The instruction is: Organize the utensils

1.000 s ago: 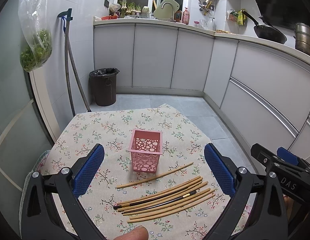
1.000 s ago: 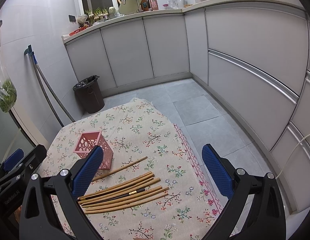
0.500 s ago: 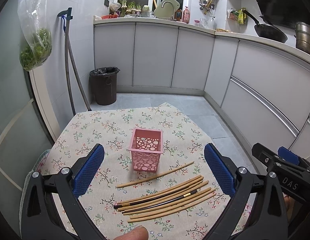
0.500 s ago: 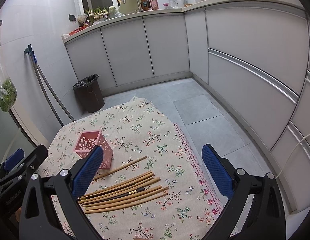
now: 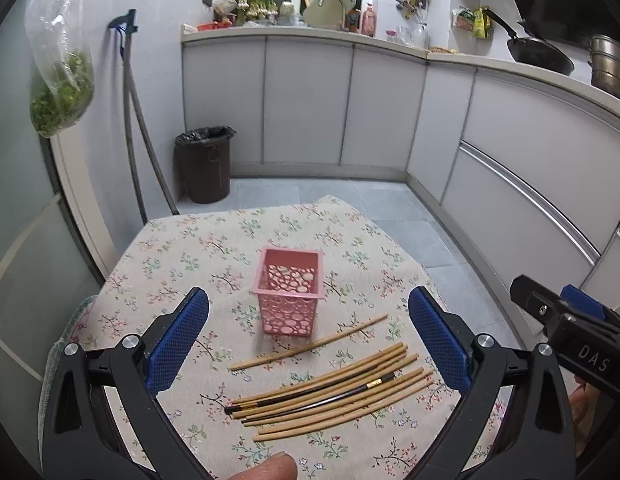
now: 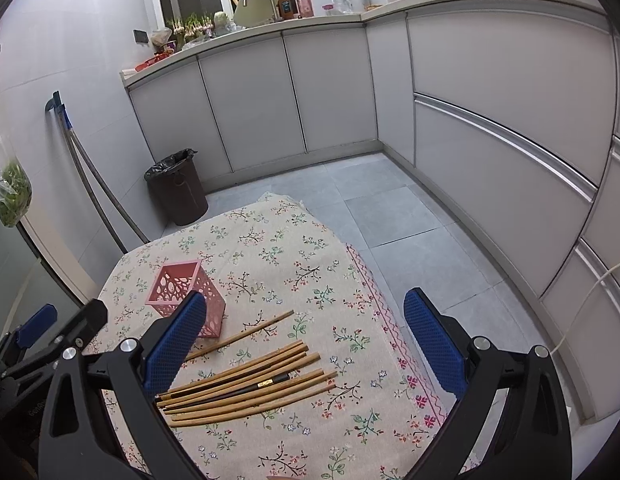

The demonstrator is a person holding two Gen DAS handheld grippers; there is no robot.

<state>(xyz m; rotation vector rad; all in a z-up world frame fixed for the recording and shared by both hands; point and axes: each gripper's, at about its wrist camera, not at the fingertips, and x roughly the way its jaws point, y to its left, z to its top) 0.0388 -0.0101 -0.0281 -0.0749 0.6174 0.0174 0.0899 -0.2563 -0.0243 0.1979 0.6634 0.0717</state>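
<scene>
Pink plastic marks my landmark: a perforated holder (image 5: 288,292) standing upright on the floral-cloth counter (image 5: 214,248). In my left wrist view, my left gripper (image 5: 308,338) hangs above the cloth with its blue pads spread wide apart, clamped on nothing. Just in front of the holder, towards me, one bamboo chopstick (image 5: 310,346) lies alone at a slant. Nearer me than that lies a bundle of chopsticks (image 5: 333,394), mostly bamboo with a dark one among them, side by side on the cloth. Right of the holder, my right gripper's black body shows at the frame edge.

In my right wrist view, my right gripper (image 6: 306,342) is likewise spread wide and empty. The holder (image 6: 182,294) stands partly behind its left pad; the single chopstick (image 6: 246,334) and bundle (image 6: 250,390) lie right of the holder, towards me.
</scene>
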